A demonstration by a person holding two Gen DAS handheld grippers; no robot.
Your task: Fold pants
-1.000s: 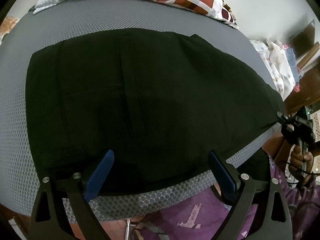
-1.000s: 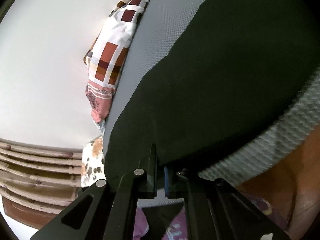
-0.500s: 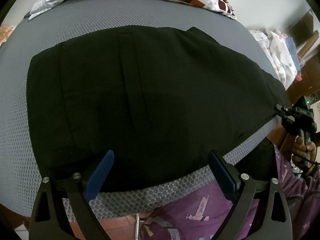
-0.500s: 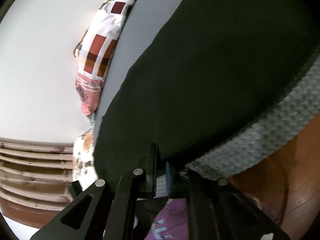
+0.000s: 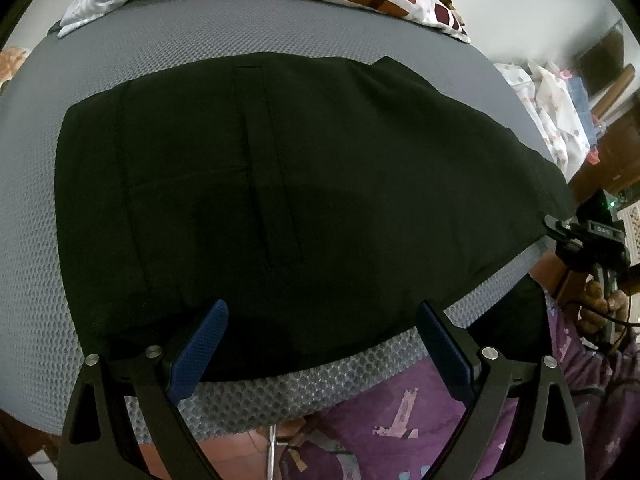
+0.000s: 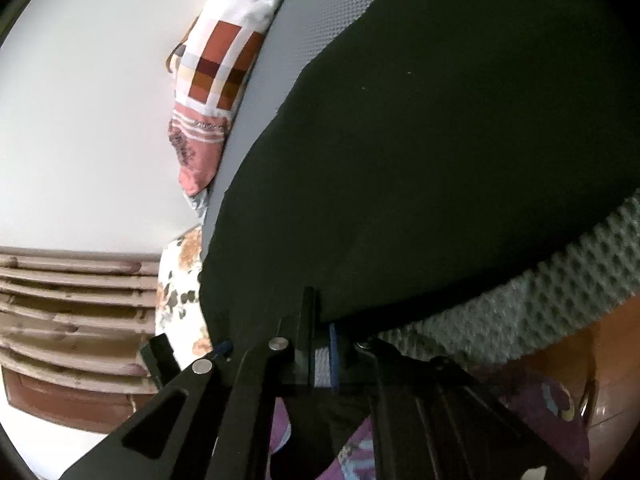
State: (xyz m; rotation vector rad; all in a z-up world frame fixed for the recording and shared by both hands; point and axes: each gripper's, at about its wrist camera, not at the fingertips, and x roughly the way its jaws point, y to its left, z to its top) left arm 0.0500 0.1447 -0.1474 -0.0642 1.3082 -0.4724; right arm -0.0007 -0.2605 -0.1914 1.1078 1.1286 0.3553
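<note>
Lying flat across the grey bed (image 5: pixel 280 28): black pants (image 5: pixel 304 184), soft, limp, light. Left tongs (image 5: pixel 320 344) hovering apart over the near edge; right tongs (image 6: pixel 320 344) clamping the corner, best held there.

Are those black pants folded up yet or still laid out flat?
Laid out flat. The black pants lie spread wide across the grey mattress, their outline smooth, with no part visibly turned back over another.
</note>
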